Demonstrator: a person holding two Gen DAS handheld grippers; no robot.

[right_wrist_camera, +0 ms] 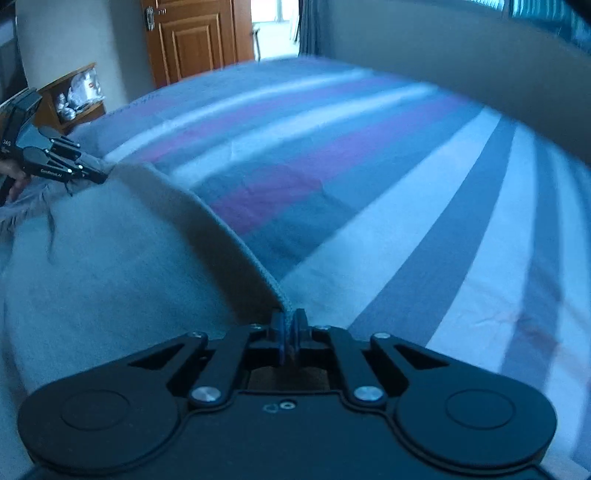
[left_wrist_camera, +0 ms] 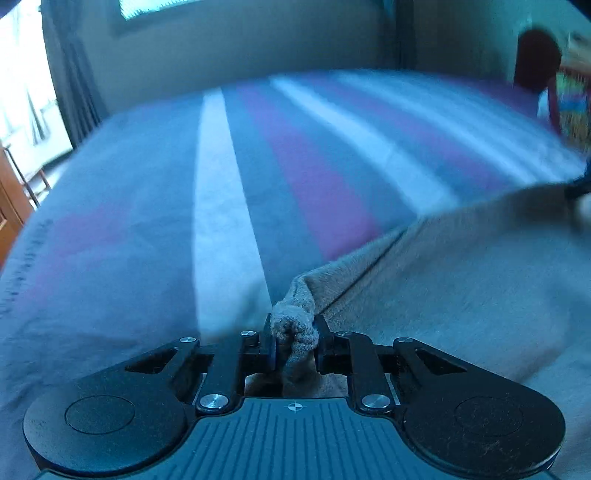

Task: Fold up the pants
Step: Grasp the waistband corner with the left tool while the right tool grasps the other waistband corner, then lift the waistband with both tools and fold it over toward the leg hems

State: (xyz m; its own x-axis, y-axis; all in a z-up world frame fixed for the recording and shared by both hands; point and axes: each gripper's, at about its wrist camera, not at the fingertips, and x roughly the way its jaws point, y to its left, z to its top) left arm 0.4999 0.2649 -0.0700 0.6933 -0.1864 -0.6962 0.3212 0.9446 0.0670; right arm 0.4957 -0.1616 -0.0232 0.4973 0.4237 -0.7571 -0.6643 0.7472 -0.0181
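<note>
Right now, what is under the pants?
The striped bedcover runs under the pants, showing beyond their edge. What lies beneath the middle is hidden. Both grippers pinch that edge.

The pants run off the frame's lower right edge; the chair and far bedspread are motion-blurred.

Striped bedspread, wooden door, bright doorway.

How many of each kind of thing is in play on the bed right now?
Black two-finger tools: 2, left tool and right tool, each clamped on a corner
Grey fleece pants: 1
Striped blue, white and purple bed cover: 1
Total: 4
</note>
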